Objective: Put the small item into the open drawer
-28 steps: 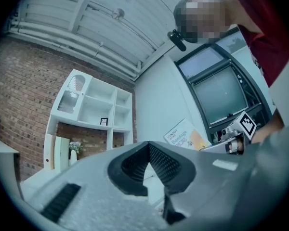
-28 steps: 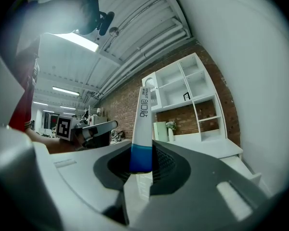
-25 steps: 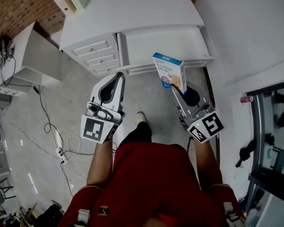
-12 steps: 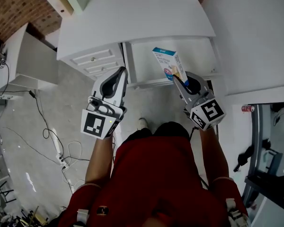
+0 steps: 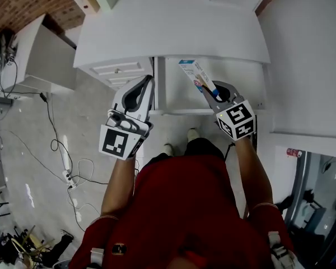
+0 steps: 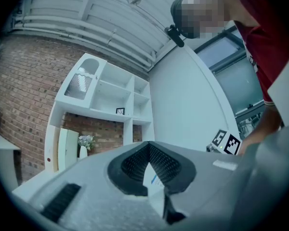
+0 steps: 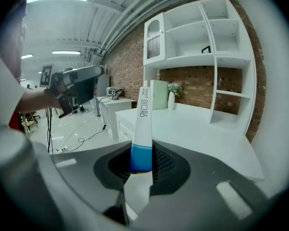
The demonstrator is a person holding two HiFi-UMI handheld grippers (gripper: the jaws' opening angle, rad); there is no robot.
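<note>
Over the open drawer (image 5: pixel 185 112), right of centre in the head view, the small box (image 5: pixel 195 74) sticks out of the right gripper (image 5: pixel 210 91), whose jaws are narrowed on its lower end. Pick-up and carry look done. Lowering and release are left, since the box is not yet resting inside. The left gripper (image 5: pixel 149 82), at centre left, has its jaws together on nothing. I count one box, one open drawer, two grippers and one white worktop (image 5: pixel 173 21) above.
</note>
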